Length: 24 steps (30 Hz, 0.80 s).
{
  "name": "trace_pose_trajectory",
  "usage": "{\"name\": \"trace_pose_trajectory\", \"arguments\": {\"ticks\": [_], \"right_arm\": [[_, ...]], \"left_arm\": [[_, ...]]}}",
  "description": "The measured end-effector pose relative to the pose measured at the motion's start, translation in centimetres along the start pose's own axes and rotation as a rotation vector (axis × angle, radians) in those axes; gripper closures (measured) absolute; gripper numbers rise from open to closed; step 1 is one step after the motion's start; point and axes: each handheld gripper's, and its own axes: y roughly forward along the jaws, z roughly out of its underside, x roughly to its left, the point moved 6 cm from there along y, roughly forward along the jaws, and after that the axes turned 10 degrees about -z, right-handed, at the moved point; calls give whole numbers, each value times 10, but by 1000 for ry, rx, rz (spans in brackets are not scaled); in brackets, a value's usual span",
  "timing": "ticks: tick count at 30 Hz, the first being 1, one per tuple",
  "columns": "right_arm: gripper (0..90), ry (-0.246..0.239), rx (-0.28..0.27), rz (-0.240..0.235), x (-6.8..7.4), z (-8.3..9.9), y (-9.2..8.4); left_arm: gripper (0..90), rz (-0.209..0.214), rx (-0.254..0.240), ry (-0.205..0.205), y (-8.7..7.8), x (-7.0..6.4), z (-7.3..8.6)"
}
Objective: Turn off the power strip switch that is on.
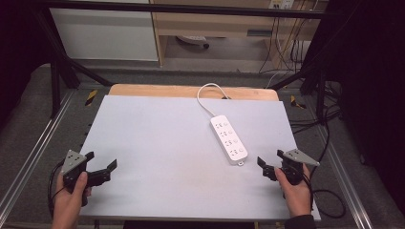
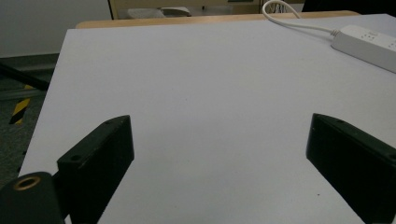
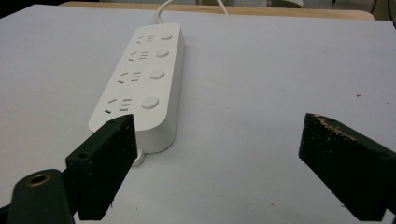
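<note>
While it lies flat on the white table, the white power strip sits on the right half of the table, nearer the right gripper than the left one. Its long axis runs from the far middle of the table toward the near right corner, slightly slanted. Four sockets with round buttons line its top face. Its white cord leaves the far end, loops and drops over the wooden far edge of the table. The near end of the power strip points toward the right gripper.

That right gripper is held in the person's right hand at the near right edge of the table, just beside the near end of the strip but not touching it. Its two black jaws are spread wide with nothing between them; in the right gripper view the strip's near end lies just behind the jaw on the left of that picture.

Well apart, at the near left edge, the left gripper is held in the left hand. Its jaws are also spread wide over bare table, gripping nothing. In the left gripper view the strip shows far off at the upper right.
</note>
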Motion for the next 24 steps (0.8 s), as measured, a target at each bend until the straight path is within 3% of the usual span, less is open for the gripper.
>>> {"name": "trace_pose_trajectory", "arguments": {"ticks": [11, 15, 20, 21, 24], "right_arm": [[39, 3, 14, 3, 3, -5, -1], [29, 13, 20, 7, 5, -6, -3], [24, 0, -5, -28, 14, -14, -7], [27, -1, -16, -34, 16, -17, -8], [29, -4, -35, -59, 21, -26, -10]], "left_arm": [[60, 21, 2, 2, 0, -2, 0], [60, 39, -10, 30, -1, -6, -1], [59, 35, 3, 31, -1, -8, 0], [59, 44, 4, 3, -1, -9, 0], [59, 50, 5, -5, -1, -9, 1]]}}
